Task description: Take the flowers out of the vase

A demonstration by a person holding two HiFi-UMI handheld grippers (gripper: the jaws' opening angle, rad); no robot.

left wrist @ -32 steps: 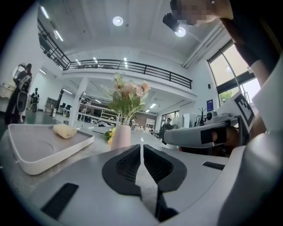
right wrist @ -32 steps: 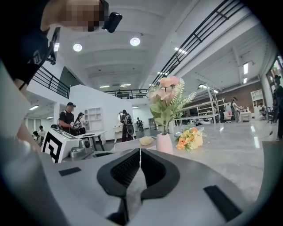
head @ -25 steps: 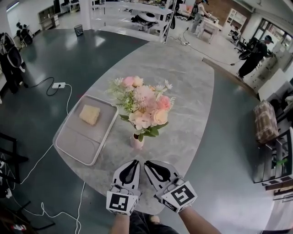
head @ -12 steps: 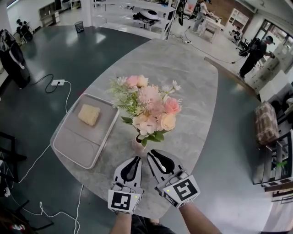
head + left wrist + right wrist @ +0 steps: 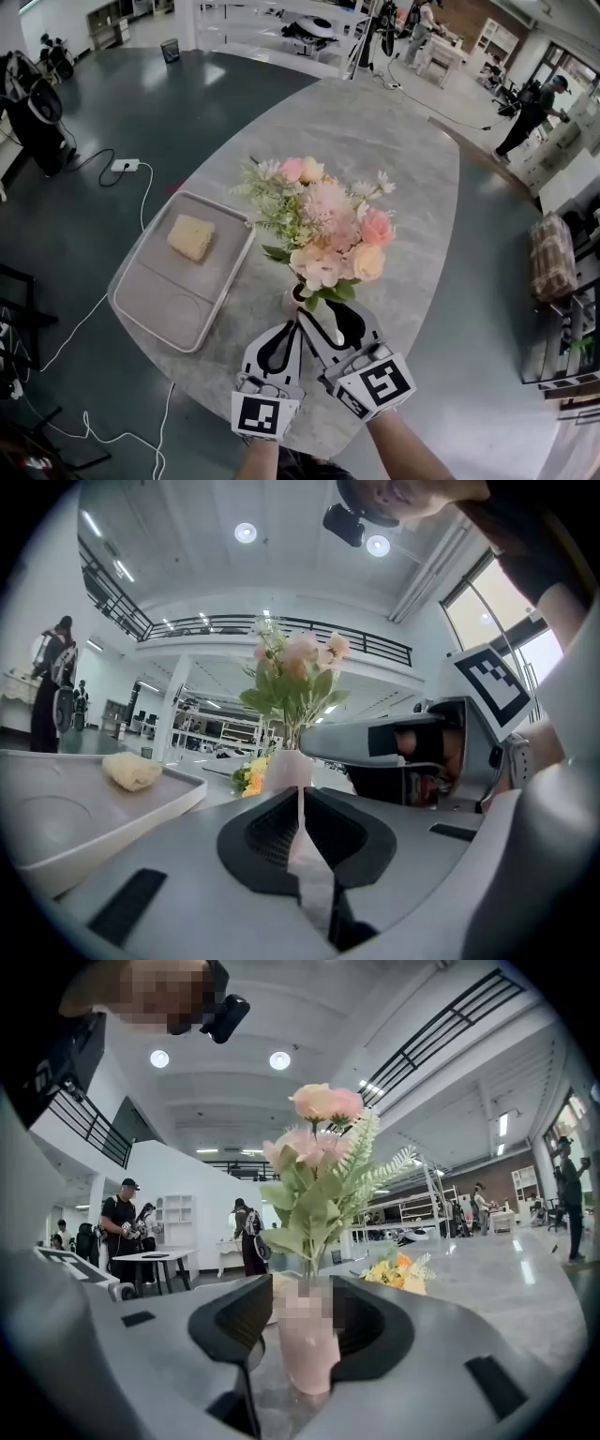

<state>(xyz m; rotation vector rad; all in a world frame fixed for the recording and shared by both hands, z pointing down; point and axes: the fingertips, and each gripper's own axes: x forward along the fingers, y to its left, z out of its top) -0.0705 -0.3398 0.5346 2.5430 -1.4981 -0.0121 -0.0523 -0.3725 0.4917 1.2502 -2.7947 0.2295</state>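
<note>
My right gripper (image 5: 325, 317), low at centre in the head view, had just been spreading its jaws. The vase (image 5: 305, 1340) stood between them, flowers (image 5: 323, 225) rising above. My left gripper (image 5: 284, 330) sat clenched, empty, just beside.

Head view: vase (image 5: 293, 301) mostly hidden. The flowers (image 5: 323, 225) cover its mouth and the right gripper (image 5: 326, 315) covers its near side, so only a sliver of pink rim shows. That gripper's fingers (image 5: 225, 1321) have just been opening with the vase between them; whether the pads touch it cannot be told.

Right gripper view: vase's upper body blurred.

Left gripper view: vase's lower part hidden behind the left gripper (image 5: 301, 803), fingers together.

Person's forearms (image 5: 410, 448) cut off at the head view's bottom edge.

Pale block (image 5: 191, 236) on tray (image 5: 150, 300): material indeterminate.

Bench (image 5: 412, 244): near edge under the grippers, not visible.
</note>
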